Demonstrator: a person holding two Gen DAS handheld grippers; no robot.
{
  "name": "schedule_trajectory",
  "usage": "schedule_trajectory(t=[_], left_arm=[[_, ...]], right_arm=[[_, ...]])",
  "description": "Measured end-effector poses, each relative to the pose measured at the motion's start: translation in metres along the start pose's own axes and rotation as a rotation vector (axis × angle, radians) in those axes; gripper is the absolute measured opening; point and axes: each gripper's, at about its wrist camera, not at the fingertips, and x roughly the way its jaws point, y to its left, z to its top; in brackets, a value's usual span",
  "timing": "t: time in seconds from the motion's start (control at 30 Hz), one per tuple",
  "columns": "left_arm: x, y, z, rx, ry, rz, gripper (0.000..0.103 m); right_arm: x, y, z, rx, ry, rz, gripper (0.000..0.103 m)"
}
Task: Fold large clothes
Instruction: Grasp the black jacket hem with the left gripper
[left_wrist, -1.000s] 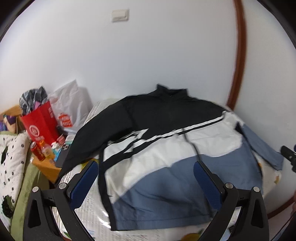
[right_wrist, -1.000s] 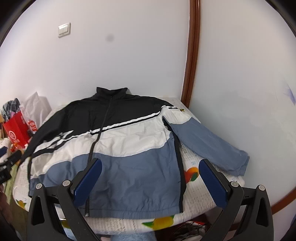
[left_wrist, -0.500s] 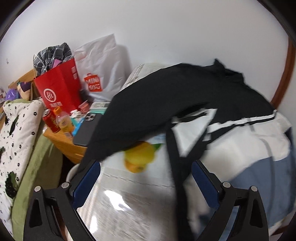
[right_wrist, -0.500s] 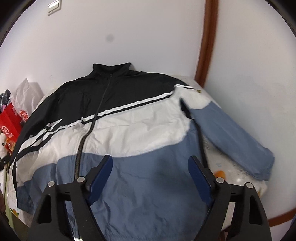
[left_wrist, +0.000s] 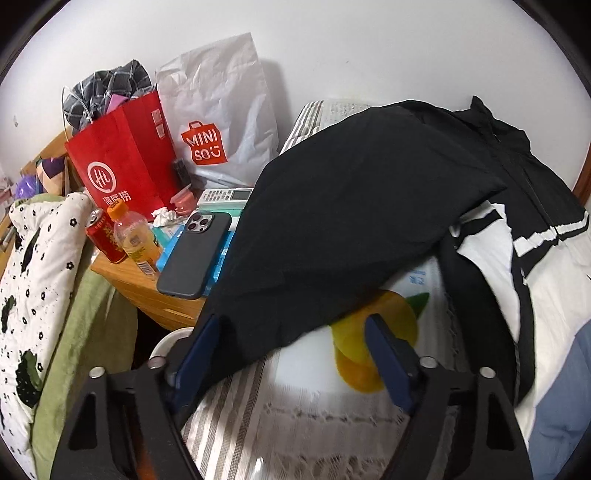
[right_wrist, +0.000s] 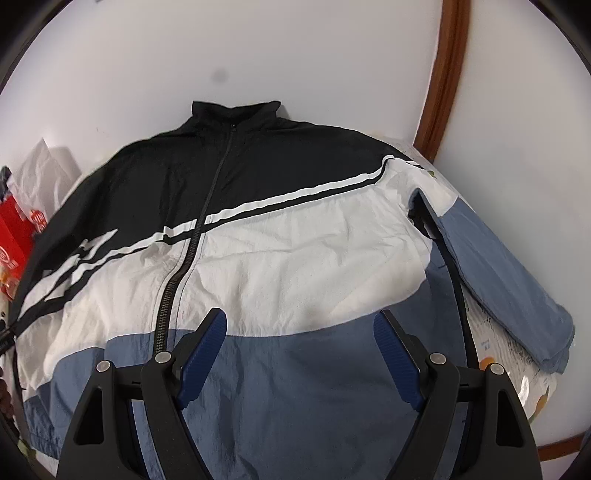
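Note:
A black, white and blue zip jacket (right_wrist: 295, 229) lies spread face up on a fruit-print cloth. Its blue right sleeve (right_wrist: 509, 280) lies out to the right. Its black left sleeve (left_wrist: 332, 229) runs down toward the left edge of the cloth. My left gripper (left_wrist: 295, 343) is open, its jaws on either side of the black sleeve's end, just above it. My right gripper (right_wrist: 301, 339) is open and empty above the jacket's blue lower front, right of the zipper (right_wrist: 181, 266).
A wooden side table (left_wrist: 147, 291) left of the sleeve holds a phone (left_wrist: 195, 254), a red can (left_wrist: 105, 238), a bottle (left_wrist: 135, 243), a red bag (left_wrist: 125, 162) and a white bag (left_wrist: 221, 125). A dotted quilt (left_wrist: 33, 295) lies far left. A wall stands close behind.
My left gripper has swung left and down from the jacket's front to the end of the black sleeve. My right gripper has moved forward and lower over the jacket's front.

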Motion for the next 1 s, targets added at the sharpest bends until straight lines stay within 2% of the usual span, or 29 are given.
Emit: schedule_trajectory(t=[0.07, 0.17, 0.2, 0.3, 0.47, 0.63, 0.87, 1.0], left_arm=[[0.002, 0.000, 0.001, -0.012, -0.018, -0.006, 0.068], [0.003, -0.002, 0.007, -0.013, -0.024, -0.013, 0.037], [0.003, -0.003, 0.009, -0.011, -0.018, -0.019, 0.023], [0.001, -0.001, 0.019, -0.030, -0.019, -0.012, 0.009], [-0.024, 0.003, 0.039, -0.082, -0.084, -0.010, 0.007], [-0.063, -0.013, 0.071, -0.067, -0.170, -0.032, 0.007], [-0.094, -0.067, 0.106, -0.022, -0.234, -0.151, 0.007], [-0.103, -0.118, 0.126, 0.045, -0.259, -0.214, 0.007]], right_arm=[[0.002, 0.003, 0.003, -0.007, 0.001, -0.001, 0.081], [0.002, 0.006, 0.008, -0.017, -0.002, -0.005, 0.081], [0.002, 0.006, 0.009, -0.019, -0.004, -0.006, 0.081], [-0.001, 0.005, 0.014, -0.023, -0.015, -0.003, 0.081], [-0.011, 0.002, 0.023, -0.042, -0.050, 0.008, 0.081], [-0.018, -0.002, 0.031, -0.070, -0.079, 0.035, 0.081], [-0.024, -0.016, 0.038, -0.084, -0.109, 0.072, 0.081], [-0.027, -0.028, 0.038, -0.092, -0.129, 0.077, 0.081]])
